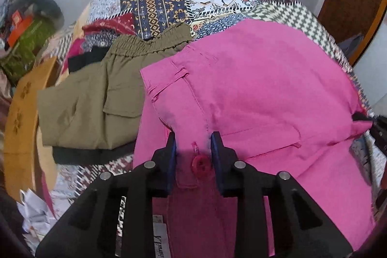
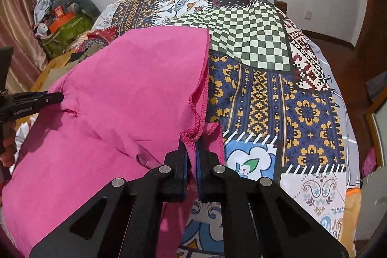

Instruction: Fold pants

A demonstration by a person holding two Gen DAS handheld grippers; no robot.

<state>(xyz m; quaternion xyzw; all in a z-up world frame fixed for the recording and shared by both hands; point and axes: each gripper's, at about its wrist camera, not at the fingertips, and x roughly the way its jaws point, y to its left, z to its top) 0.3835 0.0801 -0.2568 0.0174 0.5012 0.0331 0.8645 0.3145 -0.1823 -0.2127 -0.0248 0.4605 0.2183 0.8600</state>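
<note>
Pants [image 1: 254, 88], bright pink, lie spread over the patchwork bedspread [image 2: 278, 88], w/ both tongs gripping them at opposite ends. Left gripper [image 1: 193, 144] is at the waistband, jaws narrowed but w/ a visible gap; the button [image 1: 201, 165] and waistband cloth sit between the blue pads [image 1: 172, 161]. Looks like a hold on the cloth, but can't tell for sure the pads are biting. Right gripper [image 2: 191, 149] is nearly shut, pinching the stitched hem of a leg.

Step in hand, as I judge it: fold in progress, prob. lengthwise or end-to-end, w/ cloth lifted at both ends and bunched in the middle. Next move likely needs both ends carried together evenly, edges lined up, then laid flat w/o dragging the bedspread. Slack in the middle could crease.

Olive shorts [image 1: 96, 98] already lie folded just beside the pink ones, on something dark, so this may be one of several items.

Hard to make out: how many layers the right gripper holds; whether both legs are stacked; the far side of the pants under the fold. Label near left gripper is cut off. Clutter by the wall is blurred. Fisheye bends the bed edges.
</note>
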